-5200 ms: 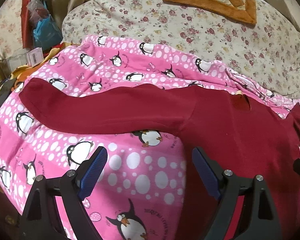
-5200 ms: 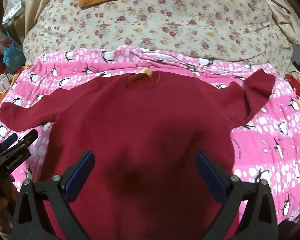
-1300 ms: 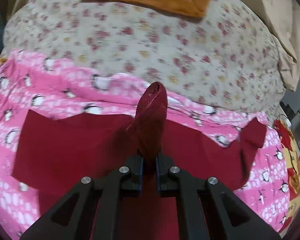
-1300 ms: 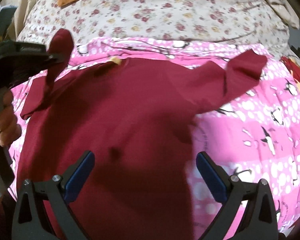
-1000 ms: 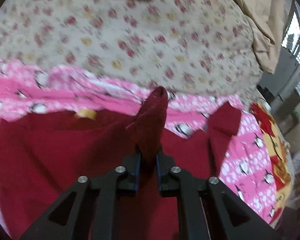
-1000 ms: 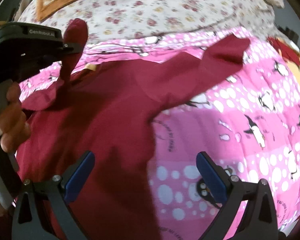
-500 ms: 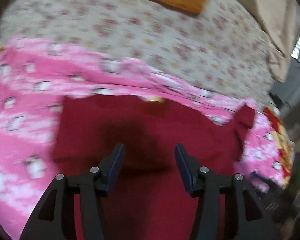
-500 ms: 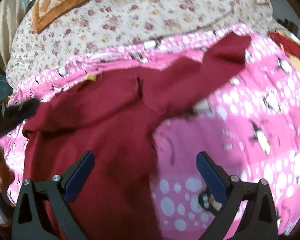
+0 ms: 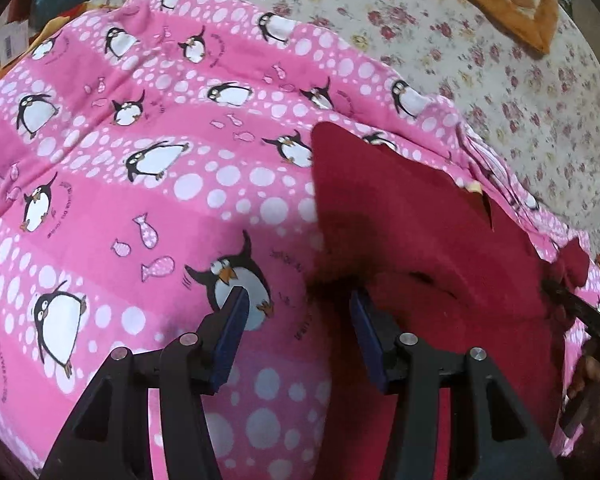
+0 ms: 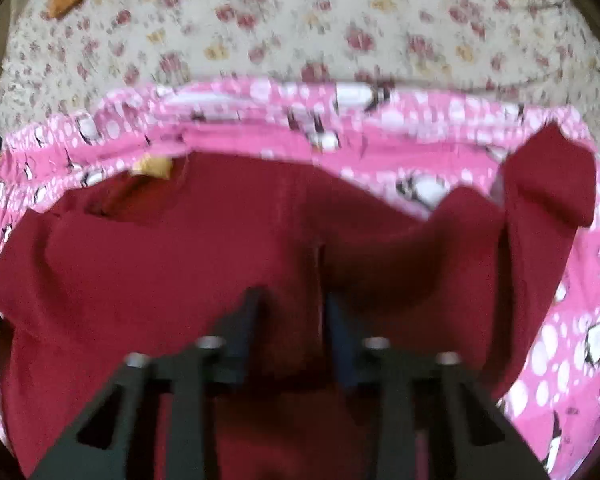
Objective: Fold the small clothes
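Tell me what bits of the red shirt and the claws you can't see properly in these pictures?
- Right wrist view: the whole picture is smeared by motion, so whether the right claw pinches the red shirt cannot be told.
- Both views: the shirt's bottom hem is cut off by the lower edge and hidden behind the claws.
- Left wrist view: the right claw is only a dark blur at the right edge, past the left claw.

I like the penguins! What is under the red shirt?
The dark red shirt lies on a pink penguin blanket, which shows all around it. Whichever penguins sit beneath the shirt are covered.
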